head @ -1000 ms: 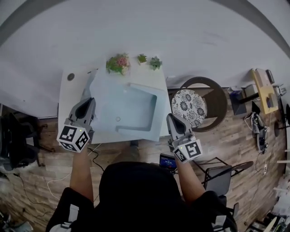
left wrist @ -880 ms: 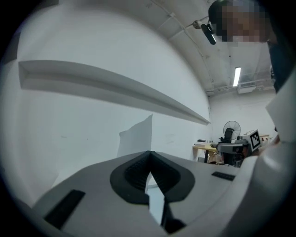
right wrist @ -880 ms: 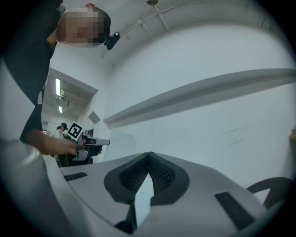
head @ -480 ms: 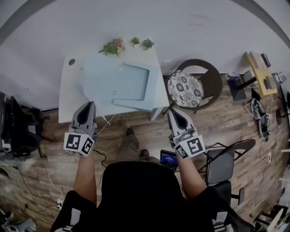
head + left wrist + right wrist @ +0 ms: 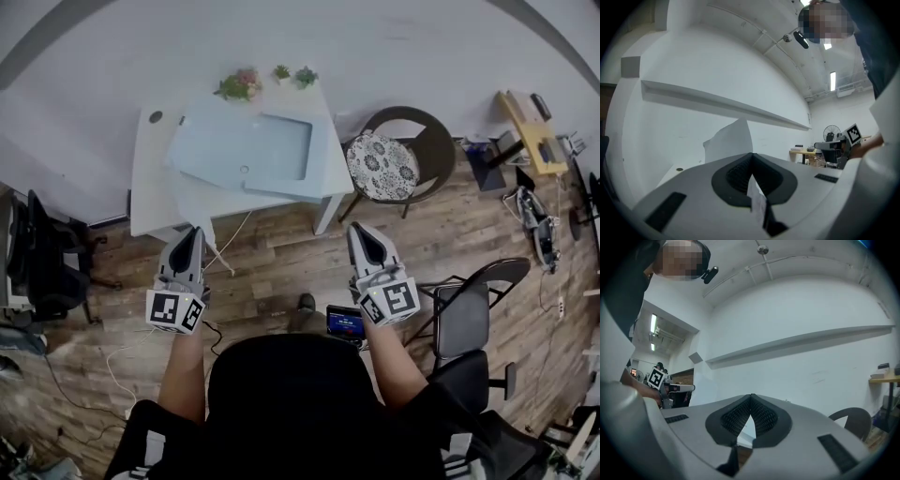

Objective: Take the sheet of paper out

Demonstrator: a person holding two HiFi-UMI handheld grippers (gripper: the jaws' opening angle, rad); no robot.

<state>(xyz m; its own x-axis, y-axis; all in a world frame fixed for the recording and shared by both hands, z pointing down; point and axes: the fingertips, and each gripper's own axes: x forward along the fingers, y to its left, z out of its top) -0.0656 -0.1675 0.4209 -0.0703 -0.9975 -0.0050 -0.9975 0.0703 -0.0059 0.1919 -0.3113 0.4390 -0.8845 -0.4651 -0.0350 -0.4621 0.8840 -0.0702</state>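
Observation:
A pale blue folder (image 5: 246, 150) lies on the white table (image 5: 146, 202). A white sheet of paper (image 5: 195, 208) reaches from the folder's left end over the table's front edge. My left gripper (image 5: 190, 232) is shut on the sheet's near edge, in front of the table and over the floor. In the left gripper view the sheet (image 5: 730, 140) stands up beyond the closed jaws of the left gripper (image 5: 751, 157). My right gripper (image 5: 361, 230) hovers over the floor to the right, shut with nothing in it. In the right gripper view the right gripper (image 5: 750, 398) faces a white wall.
Three small potted plants (image 5: 239, 84) stand at the table's back edge. A round chair with a patterned cushion (image 5: 382, 167) sits right of the table, and a black chair (image 5: 466, 314) stands at my right. A cable (image 5: 230, 246) hangs from the table. A small screen (image 5: 346, 323) lies on the wooden floor.
Both grippers have drawn back from the table and are now over the floor. The left one has pulled the sheet partway out of the folder's left end.

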